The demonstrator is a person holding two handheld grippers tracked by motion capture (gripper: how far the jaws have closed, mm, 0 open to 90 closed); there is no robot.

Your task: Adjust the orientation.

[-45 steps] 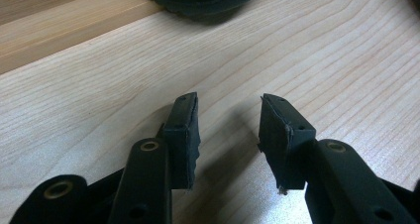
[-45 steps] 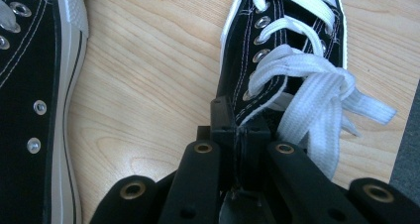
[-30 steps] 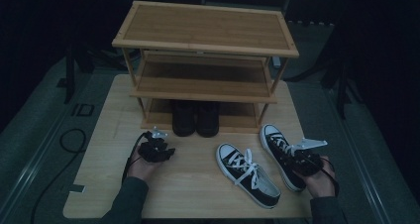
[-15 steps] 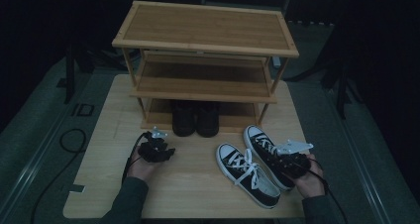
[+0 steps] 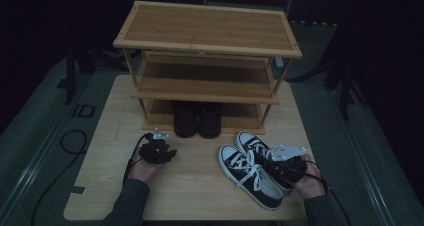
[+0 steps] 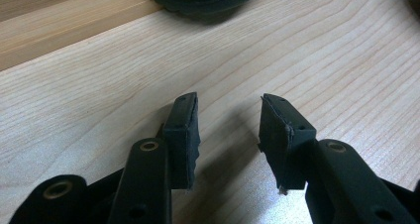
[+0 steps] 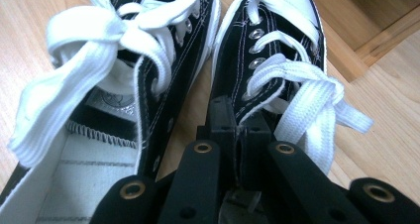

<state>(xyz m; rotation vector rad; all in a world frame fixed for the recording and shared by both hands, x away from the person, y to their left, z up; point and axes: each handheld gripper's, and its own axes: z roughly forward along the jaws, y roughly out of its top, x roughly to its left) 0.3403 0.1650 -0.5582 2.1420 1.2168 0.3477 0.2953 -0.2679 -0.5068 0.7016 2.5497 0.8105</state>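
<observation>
R gripper jaws clamped on right sneaker's collar, left sneaker touching at 9 o'clock. L gripper jaws apart w/ nothing between, over table.

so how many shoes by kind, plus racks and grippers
black-and-white sneakers: 2
black shoes on the lowest shelf: 2
wooden shoe rack: 1
hand-held grippers, left and right: 2
total: 7
</observation>
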